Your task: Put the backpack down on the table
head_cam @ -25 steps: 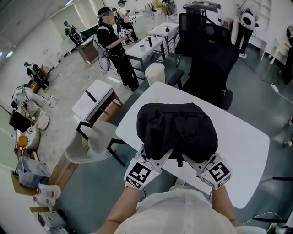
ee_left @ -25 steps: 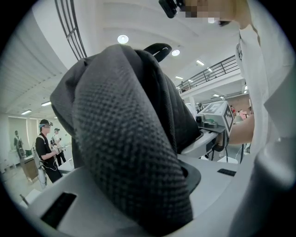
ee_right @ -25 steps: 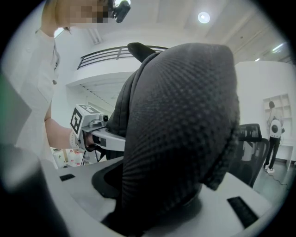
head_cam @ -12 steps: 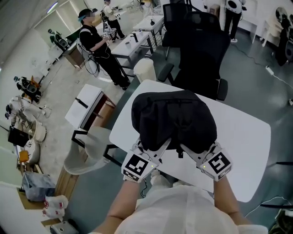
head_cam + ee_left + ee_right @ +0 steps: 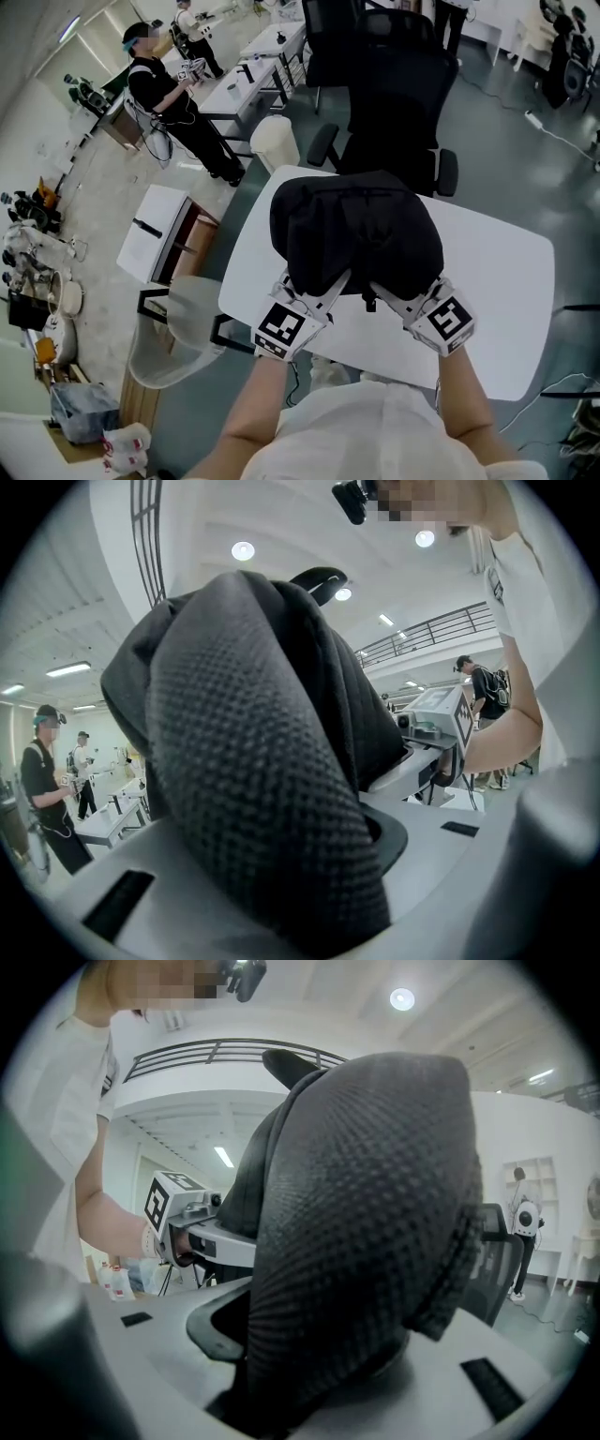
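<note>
A black backpack (image 5: 354, 234) hangs over the white table (image 5: 497, 281), carried from its near side by both grippers. In the head view my left gripper (image 5: 314, 292) grips the bag's left shoulder strap and my right gripper (image 5: 398, 298) grips the right one. The left gripper view is filled by the padded mesh strap (image 5: 272, 789) clamped between the jaws, with the other gripper (image 5: 441, 733) beyond it. In the right gripper view the second mesh strap (image 5: 366, 1232) is clamped the same way, and the left gripper (image 5: 187, 1222) shows behind. Whether the bag's bottom touches the table is hidden.
A black office chair (image 5: 394, 84) stands at the table's far edge. A grey chair (image 5: 178, 328) and a small white desk (image 5: 155, 234) are to the left. A person (image 5: 164, 94) in black works at further tables (image 5: 248, 75) at the back.
Both grippers and the backpack have moved forward over the table and slightly down; the bag now covers more of the table's far part. Both grips are unchanged.
</note>
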Demonstrator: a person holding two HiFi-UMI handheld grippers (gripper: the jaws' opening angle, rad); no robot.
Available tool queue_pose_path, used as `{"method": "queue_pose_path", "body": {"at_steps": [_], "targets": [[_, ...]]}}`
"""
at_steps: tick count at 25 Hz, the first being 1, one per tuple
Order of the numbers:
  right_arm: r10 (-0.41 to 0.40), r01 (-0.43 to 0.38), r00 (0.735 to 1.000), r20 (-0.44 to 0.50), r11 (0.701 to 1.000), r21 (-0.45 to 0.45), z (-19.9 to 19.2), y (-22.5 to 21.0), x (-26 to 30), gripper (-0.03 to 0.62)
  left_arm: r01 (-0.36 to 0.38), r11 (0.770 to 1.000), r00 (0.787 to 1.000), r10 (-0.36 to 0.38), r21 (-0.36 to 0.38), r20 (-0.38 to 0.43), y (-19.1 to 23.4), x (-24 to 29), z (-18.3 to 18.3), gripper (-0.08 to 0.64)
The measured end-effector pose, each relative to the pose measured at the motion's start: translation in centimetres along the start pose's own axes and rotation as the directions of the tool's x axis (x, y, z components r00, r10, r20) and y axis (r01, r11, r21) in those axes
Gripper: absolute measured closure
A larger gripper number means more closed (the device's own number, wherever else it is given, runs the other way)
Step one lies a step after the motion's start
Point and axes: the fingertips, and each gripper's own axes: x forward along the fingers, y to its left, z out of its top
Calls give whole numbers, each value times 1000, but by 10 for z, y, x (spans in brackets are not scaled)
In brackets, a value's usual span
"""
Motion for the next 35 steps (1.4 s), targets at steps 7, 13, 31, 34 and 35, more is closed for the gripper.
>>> {"method": "queue_pose_path", "body": {"at_steps": [7, 13, 31, 34, 35], "targets": [[-41, 42, 997, -66, 999, 19, -37, -36, 44, 390, 60, 997, 998, -60, -55, -11, 42, 36, -42, 434], [-80, 87, 990, -112, 995, 55, -74, -61, 74, 390, 86, 992, 996, -89, -94, -31, 66, 66, -84, 433], [-104, 134, 978, -180, 977, 164, -143, -80, 101, 383, 134, 977, 984, -152, -167, -98, 79, 104, -153, 415], [-97, 127, 979, -177, 978, 166, -146, -79, 103, 382, 133, 976, 984, -150, -172, -93, 80, 105, -158, 406], [-96, 126, 980, -174, 978, 167, -148, -79, 103, 381, 131, 976, 984, -148, -174, -94, 80, 105, -161, 402]]}}
